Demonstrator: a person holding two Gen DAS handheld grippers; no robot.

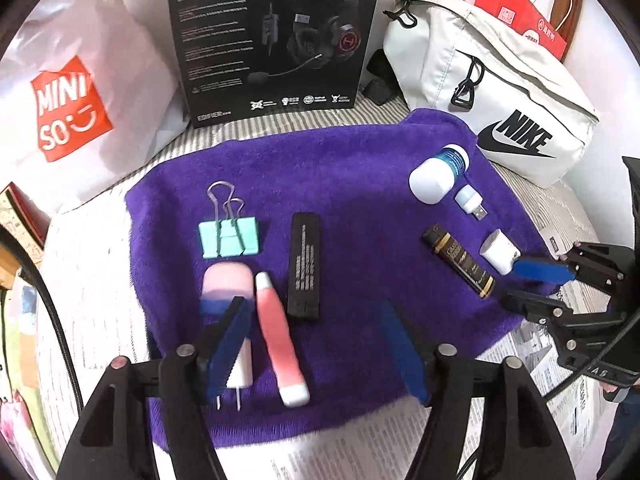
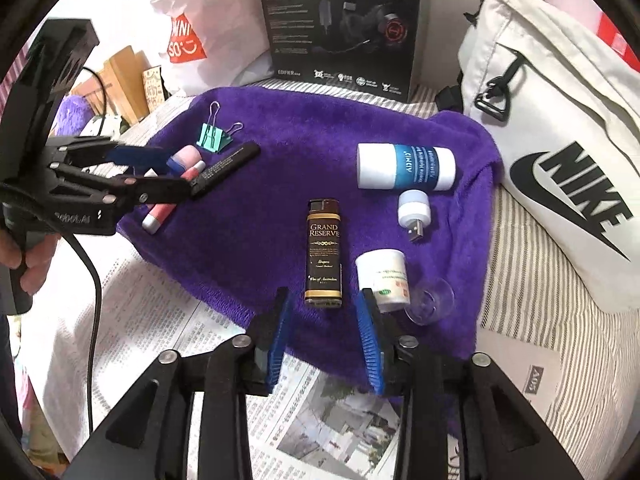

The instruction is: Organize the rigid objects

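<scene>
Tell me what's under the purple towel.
Newspaper shows under the purple towel's near edge, with striped bedding past its right and far sides. How far either runs beneath is covered by the towel.

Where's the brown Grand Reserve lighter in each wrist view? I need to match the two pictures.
Left wrist: lighter at right of centre, lying diagonally on the purple towel.
Right wrist: lighter near centre, lengthwise, just beyond the gripper.
Shared landmark: small white bottle beside it.
</scene>
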